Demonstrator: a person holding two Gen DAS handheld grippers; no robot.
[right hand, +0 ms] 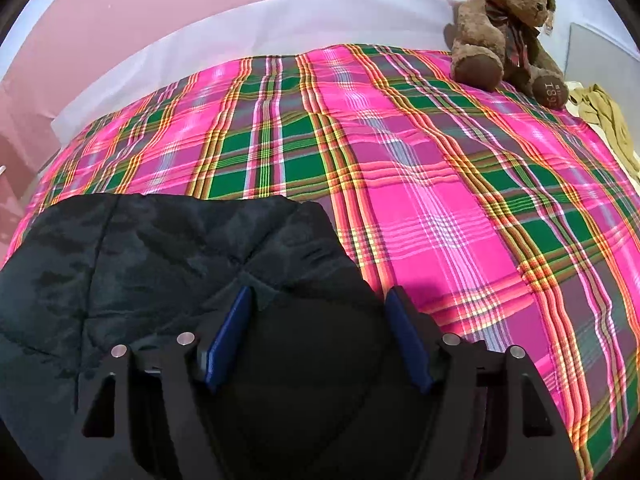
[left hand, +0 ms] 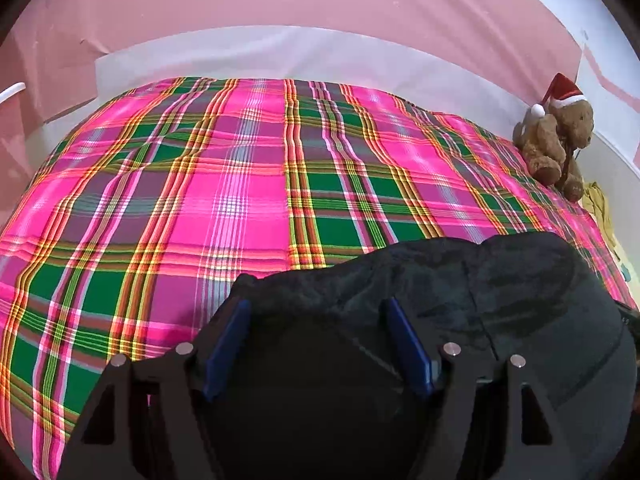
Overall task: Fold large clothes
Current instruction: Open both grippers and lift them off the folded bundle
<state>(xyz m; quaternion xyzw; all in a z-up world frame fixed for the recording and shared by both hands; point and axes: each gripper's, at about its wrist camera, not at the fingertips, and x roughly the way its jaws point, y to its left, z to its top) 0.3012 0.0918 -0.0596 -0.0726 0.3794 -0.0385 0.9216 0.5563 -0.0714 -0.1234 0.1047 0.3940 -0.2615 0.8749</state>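
Tongs in my left hand [left hand: 318, 320] stand spread over the dark quilted garment's [left hand: 500, 292] left end, pinching nothing. My right tongs [right hand: 318, 312] gape over its right end. It lies on the plaid bedspread [left hand: 200, 200], teddy bear [right hand: 508, 28] beyond.

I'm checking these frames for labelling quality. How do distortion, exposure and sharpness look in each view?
Left wrist view: strong fisheye bend in the plaid bedspread, dark vignette corners; the black garment is underexposed, its folds barely readable. Right wrist view: same curvature, pink checks nearly oversaturated; the teddy bear is sharp.
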